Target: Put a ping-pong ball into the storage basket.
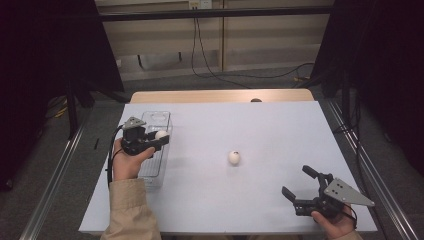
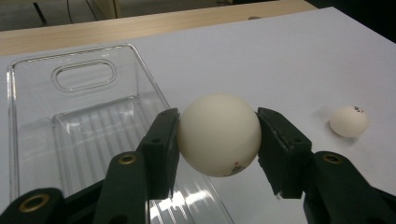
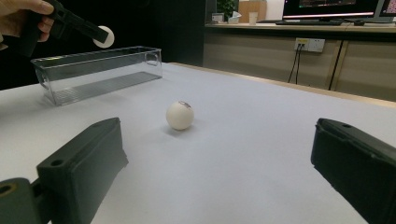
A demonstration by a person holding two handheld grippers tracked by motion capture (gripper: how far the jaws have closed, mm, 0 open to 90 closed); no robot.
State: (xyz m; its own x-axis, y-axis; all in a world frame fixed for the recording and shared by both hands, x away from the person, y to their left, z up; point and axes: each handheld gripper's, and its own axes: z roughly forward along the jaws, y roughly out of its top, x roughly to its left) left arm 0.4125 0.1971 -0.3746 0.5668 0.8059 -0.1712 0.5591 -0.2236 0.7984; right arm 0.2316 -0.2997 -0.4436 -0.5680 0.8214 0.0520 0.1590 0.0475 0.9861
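One ball point(image 2: 218, 135) sits clamped in the left gripper point(image 1: 150, 141) jaws at the bin's point(image 1: 162, 119) right rim (mid-left of the high view); the right gripper point(image 1: 306, 186) jaws gape.

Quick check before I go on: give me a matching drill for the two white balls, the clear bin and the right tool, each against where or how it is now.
Things:
1. White ball with a dark mark
2. Plain white ball
3. Clear plastic rectangular bin
4. Right tool

States:
A. Open, holding nothing
B. Clamped in the left tool, over the bin's edge
C. Lying loose at mid-table
D. Empty, at the table's left side

Pairs: 1-C, 2-B, 3-D, 4-A
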